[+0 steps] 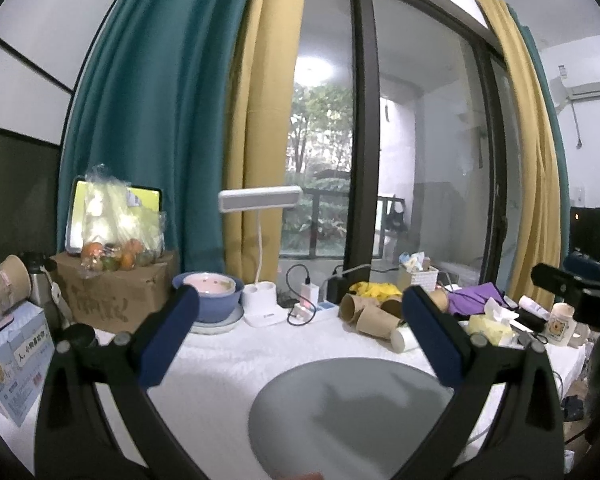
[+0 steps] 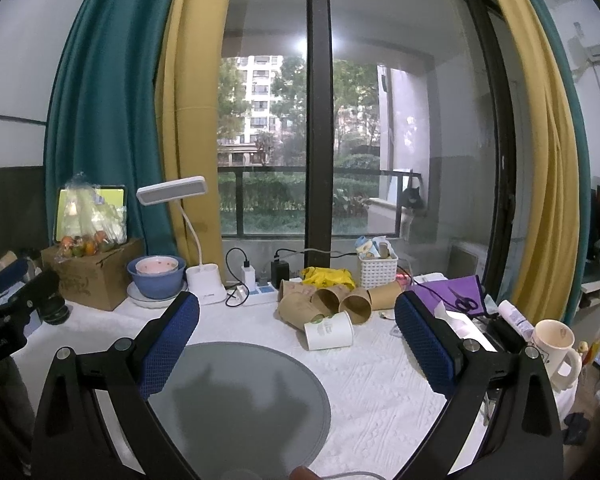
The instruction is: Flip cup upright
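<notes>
A white paper cup (image 2: 328, 330) lies on its side on the white tablecloth, in front of a pile of several brown paper cups (image 2: 332, 300), also lying down. In the left wrist view the white cup (image 1: 404, 338) shows partly behind my right finger, beside the brown cups (image 1: 374, 314). My right gripper (image 2: 298, 308) is open and empty, held above the table short of the cups. My left gripper (image 1: 298, 304) is open and empty, above a round grey mat (image 1: 340, 412). The mat also shows in the right wrist view (image 2: 240, 404).
A blue bowl (image 2: 156, 278) on a plate, a desk lamp (image 2: 204, 280), a power strip (image 2: 260, 292), a white basket (image 2: 378, 268), a purple cloth with scissors (image 2: 456, 292) and a mug (image 2: 554, 346) ring the table. A cardboard box (image 2: 96, 276) stands at left.
</notes>
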A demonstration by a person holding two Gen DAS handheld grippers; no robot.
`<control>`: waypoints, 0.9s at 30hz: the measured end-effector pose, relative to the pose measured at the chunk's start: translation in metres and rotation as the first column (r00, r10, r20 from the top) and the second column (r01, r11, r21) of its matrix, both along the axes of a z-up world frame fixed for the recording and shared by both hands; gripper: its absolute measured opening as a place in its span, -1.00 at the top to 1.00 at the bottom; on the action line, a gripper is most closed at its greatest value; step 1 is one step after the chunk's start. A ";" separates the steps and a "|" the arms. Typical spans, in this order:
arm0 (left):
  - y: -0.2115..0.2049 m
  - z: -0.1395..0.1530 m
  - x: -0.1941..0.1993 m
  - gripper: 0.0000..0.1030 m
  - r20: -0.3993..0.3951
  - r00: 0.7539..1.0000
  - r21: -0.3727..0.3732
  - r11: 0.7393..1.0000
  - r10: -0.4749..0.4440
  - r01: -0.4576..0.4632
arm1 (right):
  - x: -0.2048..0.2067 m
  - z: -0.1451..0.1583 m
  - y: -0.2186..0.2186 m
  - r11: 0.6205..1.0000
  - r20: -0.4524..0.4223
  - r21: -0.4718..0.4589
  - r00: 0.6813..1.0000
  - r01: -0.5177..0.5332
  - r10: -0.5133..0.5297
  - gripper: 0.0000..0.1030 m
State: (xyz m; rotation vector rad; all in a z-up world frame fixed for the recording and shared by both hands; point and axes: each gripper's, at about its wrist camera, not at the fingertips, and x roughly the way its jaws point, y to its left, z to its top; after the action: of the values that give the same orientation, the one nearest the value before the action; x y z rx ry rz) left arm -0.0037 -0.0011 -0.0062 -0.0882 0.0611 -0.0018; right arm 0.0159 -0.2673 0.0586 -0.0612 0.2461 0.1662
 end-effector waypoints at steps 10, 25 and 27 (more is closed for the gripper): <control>-0.003 0.002 -0.004 -0.98 0.010 1.000 0.006 1.000 -0.011 0.011 | 0.001 0.000 -0.004 1.000 0.009 0.003 1.000 0.010 -0.010 -0.94; 0.001 0.003 -0.002 -0.98 0.008 1.000 0.005 1.000 -0.014 0.014 | 0.001 -0.002 -0.005 1.000 -0.001 0.013 1.000 0.011 -0.010 -0.94; -0.001 0.003 -0.003 -0.98 0.009 1.000 0.007 1.000 -0.012 0.012 | 0.001 -0.003 -0.005 1.000 -0.005 0.014 1.000 0.010 -0.010 -0.94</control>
State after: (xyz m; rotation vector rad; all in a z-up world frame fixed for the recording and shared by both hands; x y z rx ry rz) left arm -0.0063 -0.0024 -0.0036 -0.0809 0.0529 -0.0143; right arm 0.0170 -0.2726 0.0559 -0.0458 0.2498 0.1580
